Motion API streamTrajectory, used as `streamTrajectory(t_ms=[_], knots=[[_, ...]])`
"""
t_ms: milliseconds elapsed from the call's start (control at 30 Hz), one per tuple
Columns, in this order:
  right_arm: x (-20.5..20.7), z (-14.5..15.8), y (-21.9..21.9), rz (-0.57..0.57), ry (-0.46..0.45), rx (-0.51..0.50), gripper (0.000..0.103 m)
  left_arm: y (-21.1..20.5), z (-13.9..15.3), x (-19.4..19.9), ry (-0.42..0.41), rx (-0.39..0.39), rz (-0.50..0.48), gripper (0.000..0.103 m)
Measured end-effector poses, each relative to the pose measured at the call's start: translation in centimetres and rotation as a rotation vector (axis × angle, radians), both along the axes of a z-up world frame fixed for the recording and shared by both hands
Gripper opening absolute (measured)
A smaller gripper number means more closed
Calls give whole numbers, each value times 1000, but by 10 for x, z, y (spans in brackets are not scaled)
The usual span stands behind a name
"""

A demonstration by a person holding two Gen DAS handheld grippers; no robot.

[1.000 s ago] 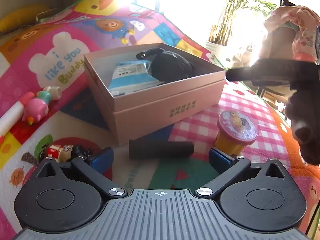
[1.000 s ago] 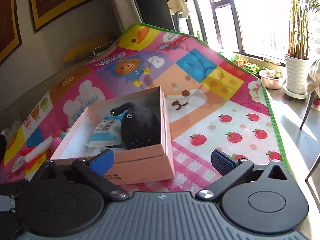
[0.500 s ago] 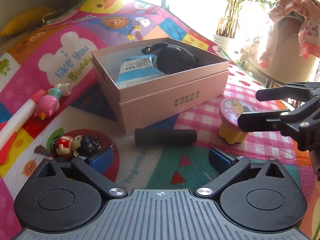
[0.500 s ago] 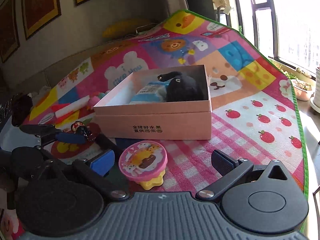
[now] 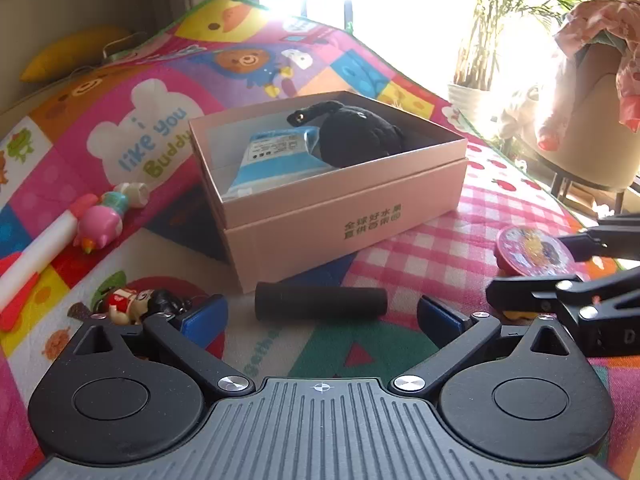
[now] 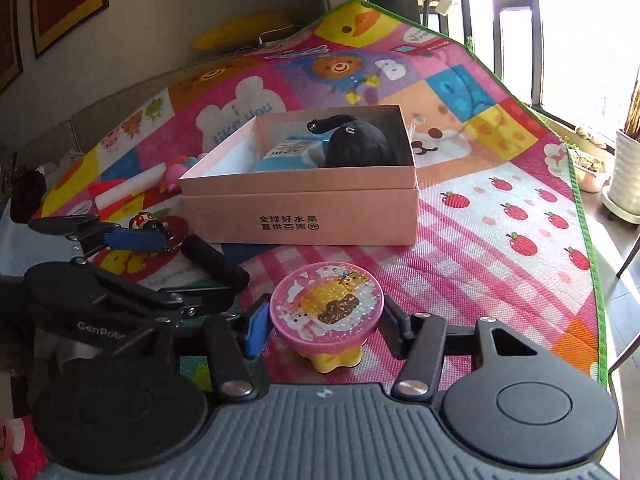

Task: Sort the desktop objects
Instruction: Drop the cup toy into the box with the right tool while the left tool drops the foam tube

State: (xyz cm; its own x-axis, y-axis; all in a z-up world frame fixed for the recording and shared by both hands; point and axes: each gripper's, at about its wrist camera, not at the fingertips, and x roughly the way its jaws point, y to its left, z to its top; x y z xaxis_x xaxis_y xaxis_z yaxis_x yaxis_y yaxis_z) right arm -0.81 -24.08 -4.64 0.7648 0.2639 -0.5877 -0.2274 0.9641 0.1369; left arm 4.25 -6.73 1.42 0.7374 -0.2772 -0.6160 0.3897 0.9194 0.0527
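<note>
Sunlit room, bright window with a potted plant [image 6: 630,172] at the far right; everything sits on a colourful play mat [image 6: 480,240]. Landmark: the open pink box [image 6: 304,204], already holding a black plush [image 6: 360,144] and a blue packet [image 5: 276,160].

Left of the box: a marker [image 5: 44,248] and a pink bird toy [image 5: 100,224]. In front-left: a small figurine [image 5: 136,300], just beside the left gripper [image 5: 320,316], whose jaws stand wide with nothing between them. A black cylinder [image 5: 320,300] lies in front of the box, ahead of those jaws.

Front-right of the box: the right gripper [image 6: 320,320] has just been closing, and the pink-lidded toy [image 6: 326,306] now sits between its fingers, pads at the lid's sides. A second ago this view showed only the box. Looks like the grab step; lift and drop into the box likely next.
</note>
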Motion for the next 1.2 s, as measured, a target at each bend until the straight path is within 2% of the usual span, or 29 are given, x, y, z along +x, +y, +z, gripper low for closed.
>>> streamTrajectory(t_ms=[300, 333, 400, 433, 600, 733, 900, 1067, 1200], knots=[[-16, 1, -7, -29, 2, -3, 55, -8, -3, 3, -24, 34, -23, 102], [-16, 2, -7, -30, 5, -3, 55, -8, -3, 2, -26, 33, -27, 101], [-18, 4, -6, -30, 2, -4, 55, -8, -2, 0, -22, 43, -32, 83], [-19, 5, -5, -28, -1, -5, 55, -7, -2, 0, -17, 49, -30, 80], [-27, 14, 1, -13, -22, -19, 55, -5, -2, -5, -15, 56, -28, 79], [-36, 23, 5, 1, -34, -32, 55, -3, 5, -28, -18, 59, -59, 79], [-53, 31, 10, 35, -45, -74, 55, 2, 10, -78, -37, 115, -133, 79], [-68, 44, 13, 51, -76, -117, 55, 10, 30, -109, -93, 138, -157, 79], [-75, 67, 14, 58, -120, -132, 55, 10, 64, -112, -214, 191, -169, 79]])
